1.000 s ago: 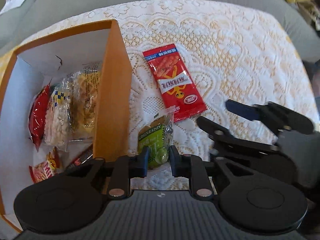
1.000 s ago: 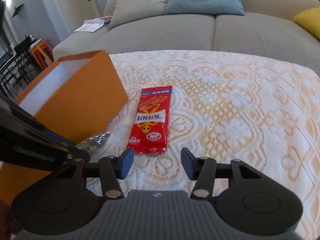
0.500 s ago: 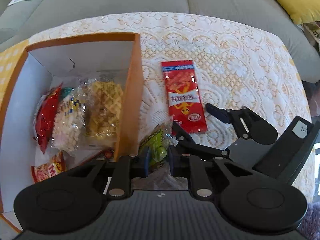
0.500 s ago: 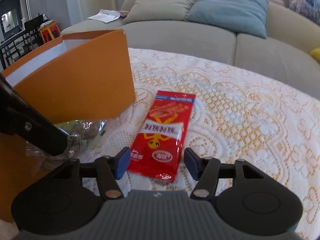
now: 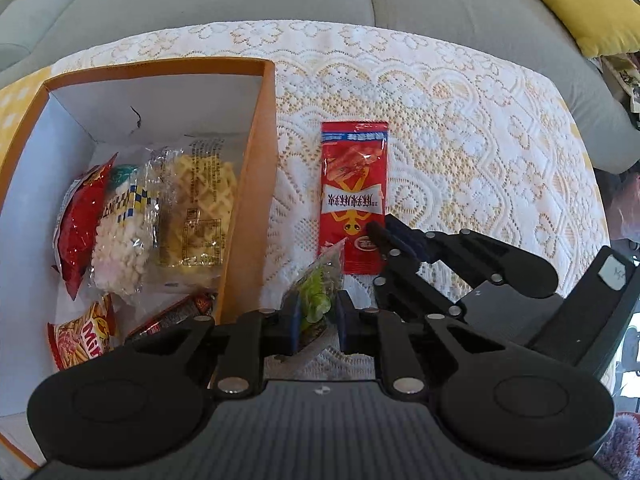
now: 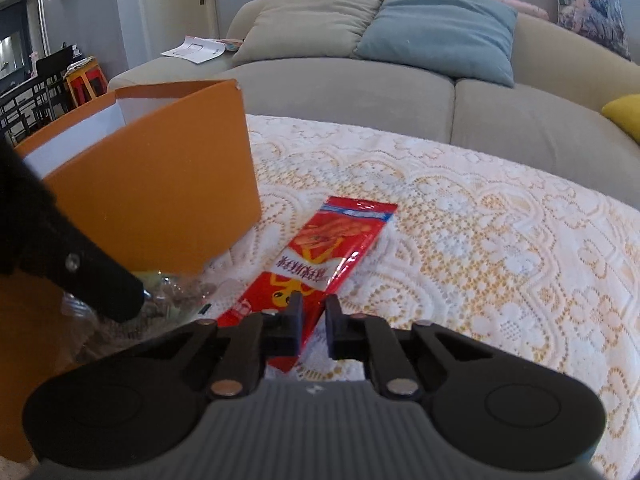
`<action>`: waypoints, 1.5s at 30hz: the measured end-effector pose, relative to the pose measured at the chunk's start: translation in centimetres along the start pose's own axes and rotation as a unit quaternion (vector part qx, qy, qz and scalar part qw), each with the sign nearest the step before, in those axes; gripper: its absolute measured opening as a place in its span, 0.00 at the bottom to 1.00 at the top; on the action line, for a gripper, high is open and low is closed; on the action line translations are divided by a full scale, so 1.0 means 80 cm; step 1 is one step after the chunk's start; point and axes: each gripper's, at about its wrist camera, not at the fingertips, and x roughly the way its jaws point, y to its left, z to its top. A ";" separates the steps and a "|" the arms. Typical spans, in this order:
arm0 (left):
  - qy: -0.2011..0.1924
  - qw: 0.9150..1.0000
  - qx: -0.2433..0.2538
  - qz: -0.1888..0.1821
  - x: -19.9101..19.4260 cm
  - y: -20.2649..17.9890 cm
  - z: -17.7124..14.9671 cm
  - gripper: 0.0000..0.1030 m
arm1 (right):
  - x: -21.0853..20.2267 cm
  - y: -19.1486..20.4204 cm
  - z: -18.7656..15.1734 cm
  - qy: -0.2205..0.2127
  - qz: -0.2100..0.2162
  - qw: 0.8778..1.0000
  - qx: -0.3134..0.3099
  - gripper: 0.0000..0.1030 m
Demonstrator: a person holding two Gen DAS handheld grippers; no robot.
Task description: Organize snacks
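Note:
A green raisin packet (image 5: 318,292) hangs just right of the orange box (image 5: 256,184), and my left gripper (image 5: 316,322) is shut on its lower end. The packet (image 6: 176,296) also shows in the right wrist view, under a left finger (image 6: 104,288). A red snack packet (image 5: 354,188) lies flat on the lace cloth. My right gripper (image 6: 312,322) is closing its jaws on the near end of this red packet (image 6: 332,248), and the pads pinch it. In the left wrist view the right gripper (image 5: 378,230) has its tips together there.
Several snack bags fill the orange box: a red bag (image 5: 80,220), white puffs (image 5: 120,236), yellow waffles (image 5: 196,208). The box wall (image 6: 160,200) stands close on the left. A grey sofa (image 6: 340,92) runs behind the lace-covered table (image 5: 460,140).
My right gripper came forward to the red packet and went from wide open to shut on its near end. My left gripper kept hold of the green packet, which now hangs off the cloth.

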 end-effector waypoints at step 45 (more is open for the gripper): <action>-0.011 1.000 0.011 -0.003 -0.003 -0.007 -0.082 0.33 | -0.095 0.041 -0.098 0.035 -0.119 0.990 0.061 0.63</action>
